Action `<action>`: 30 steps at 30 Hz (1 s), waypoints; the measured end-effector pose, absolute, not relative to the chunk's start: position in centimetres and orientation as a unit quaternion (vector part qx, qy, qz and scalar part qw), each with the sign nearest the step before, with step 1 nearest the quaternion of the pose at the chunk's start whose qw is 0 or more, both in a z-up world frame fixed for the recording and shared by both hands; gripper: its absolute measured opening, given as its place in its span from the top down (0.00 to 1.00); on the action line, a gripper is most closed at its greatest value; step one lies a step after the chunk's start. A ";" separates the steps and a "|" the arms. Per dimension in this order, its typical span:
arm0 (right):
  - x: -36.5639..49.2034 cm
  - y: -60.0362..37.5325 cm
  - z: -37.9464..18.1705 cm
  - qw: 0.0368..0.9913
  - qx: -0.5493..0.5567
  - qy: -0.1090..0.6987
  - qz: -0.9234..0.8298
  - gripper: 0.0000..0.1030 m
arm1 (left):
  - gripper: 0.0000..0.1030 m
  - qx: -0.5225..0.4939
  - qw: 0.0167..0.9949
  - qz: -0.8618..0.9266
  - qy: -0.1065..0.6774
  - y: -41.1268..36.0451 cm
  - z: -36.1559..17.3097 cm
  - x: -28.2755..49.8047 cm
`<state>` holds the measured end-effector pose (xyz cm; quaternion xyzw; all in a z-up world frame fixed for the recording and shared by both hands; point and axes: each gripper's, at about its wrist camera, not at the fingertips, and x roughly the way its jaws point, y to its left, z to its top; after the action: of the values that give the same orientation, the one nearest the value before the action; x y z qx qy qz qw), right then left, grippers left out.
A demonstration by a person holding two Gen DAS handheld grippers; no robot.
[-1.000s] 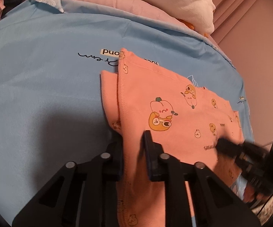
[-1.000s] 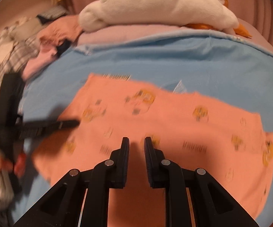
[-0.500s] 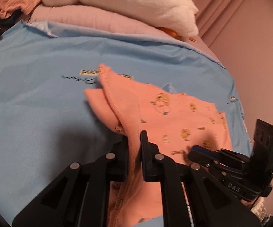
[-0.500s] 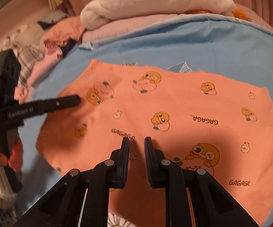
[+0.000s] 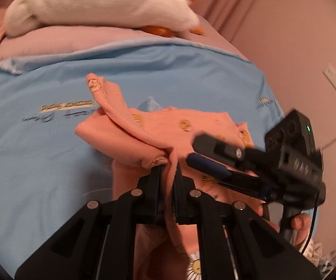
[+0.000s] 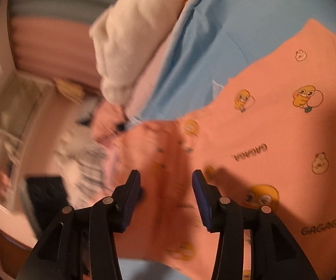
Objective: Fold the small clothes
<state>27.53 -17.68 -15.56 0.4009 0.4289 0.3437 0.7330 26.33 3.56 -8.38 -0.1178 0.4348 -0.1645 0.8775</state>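
An orange garment [image 5: 174, 126] printed with cartoon ducks lies on a blue sheet [image 5: 39, 144]. My left gripper [image 5: 169, 168] is shut on a fold of its hemmed edge and holds that edge lifted off the sheet. In the right wrist view the same orange garment [image 6: 261, 140] fills the right half of the frame. My right gripper [image 6: 166, 179] is rolled to one side above it, and its jaws are opening with no cloth pinched between them. The right gripper [image 5: 200, 151] also shows in the left wrist view, just right of my left fingers, with a hand on its handle.
A white plush toy [image 5: 102, 2] lies on a pink pillow [image 5: 58, 39] at the far end of the blue sheet. A pink wall [image 5: 296, 46] with a white socket strip stands to the right. A blurred pile of other clothes [image 6: 81, 144] lies beyond the sheet's edge.
My left gripper has risen and carried the garment's edge up and towards the right gripper. The right gripper has rolled sideways, come closer to the left one, and its jaws have parted.
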 end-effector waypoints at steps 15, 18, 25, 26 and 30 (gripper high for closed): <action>28.0 -17.9 -15.7 0.750 0.343 0.474 0.309 0.34 | 0.77 -0.121 0.849 -0.233 0.458 3.8 -10.1 24.1; 28.1 -16.4 -15.8 0.770 0.284 0.497 0.281 0.66 | 0.77 -0.135 0.851 -0.215 0.460 5.9 -10.7 23.3; 27.6 -16.4 -13.2 0.799 0.233 0.478 0.281 0.91 | 0.77 -0.156 0.854 -0.194 0.457 8.1 -10.6 22.4; 27.5 -17.3 -12.1 0.808 0.226 0.469 0.277 0.91 | 0.76 -0.157 0.854 -0.195 0.456 8.2 -10.5 22.4; 27.9 -20.4 -9.6 0.831 0.213 0.456 0.237 0.91 | 0.72 -0.163 0.854 -0.197 0.453 8.0 -10.4 22.3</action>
<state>27.91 -20.38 -9.61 0.2134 0.4561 0.2374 0.8307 22.30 8.04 -10.38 -0.1630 0.4526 -0.1975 0.8541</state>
